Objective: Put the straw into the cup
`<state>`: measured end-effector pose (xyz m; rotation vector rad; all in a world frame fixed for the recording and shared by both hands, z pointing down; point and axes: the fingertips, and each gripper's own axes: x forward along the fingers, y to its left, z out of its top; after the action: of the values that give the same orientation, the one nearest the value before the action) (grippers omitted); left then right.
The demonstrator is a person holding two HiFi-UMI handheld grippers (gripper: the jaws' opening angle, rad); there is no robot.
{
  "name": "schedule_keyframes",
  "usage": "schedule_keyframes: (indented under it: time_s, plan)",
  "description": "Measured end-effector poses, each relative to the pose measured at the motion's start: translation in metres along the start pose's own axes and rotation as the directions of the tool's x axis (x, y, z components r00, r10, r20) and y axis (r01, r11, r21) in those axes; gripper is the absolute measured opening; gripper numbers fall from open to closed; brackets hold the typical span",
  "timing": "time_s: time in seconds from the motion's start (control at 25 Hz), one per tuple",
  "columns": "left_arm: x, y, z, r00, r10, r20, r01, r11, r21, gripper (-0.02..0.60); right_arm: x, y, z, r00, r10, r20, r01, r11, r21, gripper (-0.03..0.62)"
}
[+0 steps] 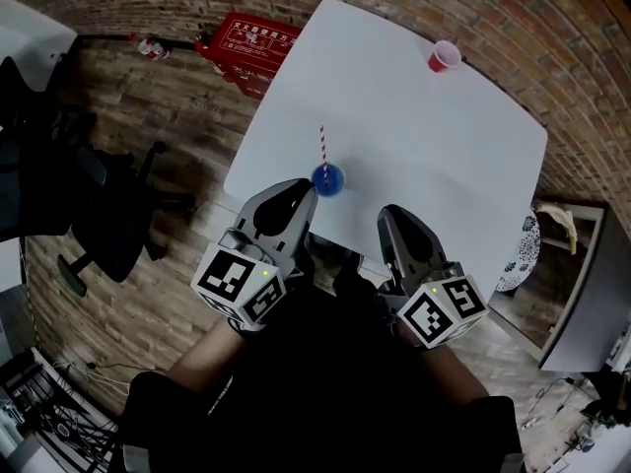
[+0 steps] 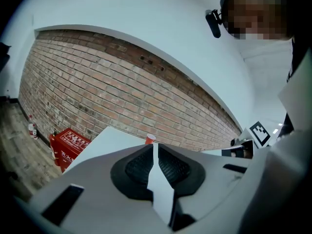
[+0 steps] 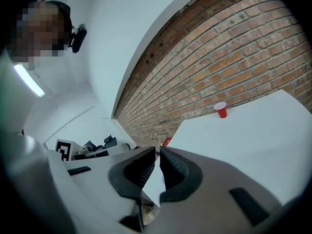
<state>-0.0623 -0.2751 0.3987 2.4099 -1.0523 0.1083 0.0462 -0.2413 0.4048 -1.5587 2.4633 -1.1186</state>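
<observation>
Both pairs of jaws are closed, with nothing in them. The left gripper is just beside the blue cup, at its lower left. The right gripper is near, at its lower right. The striped straw stands in that cup on the white table. A red cup sits at the upper right.

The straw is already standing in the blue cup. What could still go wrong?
The small blue cup stands close to the white table's near edge, right by the left tongs; a nudge might topple it. The tall red-and-white striped straw sticks high above the rim, so brushing it could tip the cup.
</observation>
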Motion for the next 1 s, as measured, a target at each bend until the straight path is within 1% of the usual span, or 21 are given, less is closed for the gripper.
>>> schedule_keyframes:
  time_s: [0.08, 0.28, 0.48, 0.64, 0.8, 1.0]
  plan:
    - [-0.006, -0.015, 0.009, 0.999, -0.027, 0.016, 0.028, 1.0, -0.006, 0.04, -0.004, 0.005, 0.007, 1.0, 0.005, 0.015, -0.005, 1.0, -0.012, 0.051]
    - [-0.016, -0.049, 0.037, 0.993, -0.106, 0.057, 0.104, 0.994, 0.026, 0.04, -0.011, 0.015, 0.03, 0.998, 0.02, 0.059, -0.017, 0.999, -0.05, 0.051]
    - [-0.028, -0.07, 0.065, 0.985, -0.139, 0.098, 0.132, 0.988, 0.082, 0.038, -0.019, 0.025, 0.048, 0.995, 0.037, 0.093, -0.028, 0.995, -0.094, 0.051]
    - [-0.034, -0.086, 0.08, 0.978, -0.166, 0.128, 0.155, 0.983, 0.096, 0.038, -0.024, 0.037, 0.058, 0.993, 0.057, 0.103, -0.041, 0.988, -0.147, 0.051]
    - [-0.034, -0.098, 0.084, 0.973, -0.191, 0.132, 0.177, 0.977, 0.117, 0.034, -0.029, 0.05, 0.07, 0.983, 0.11, 0.144, -0.076, 0.972, -0.223, 0.051]
    - [-0.036, -0.104, 0.086, 0.97, -0.198, 0.14, 0.18, 0.975, 0.132, 0.031, -0.041, 0.07, 0.083, 0.965, 0.177, 0.192, -0.107, 0.938, -0.33, 0.032]
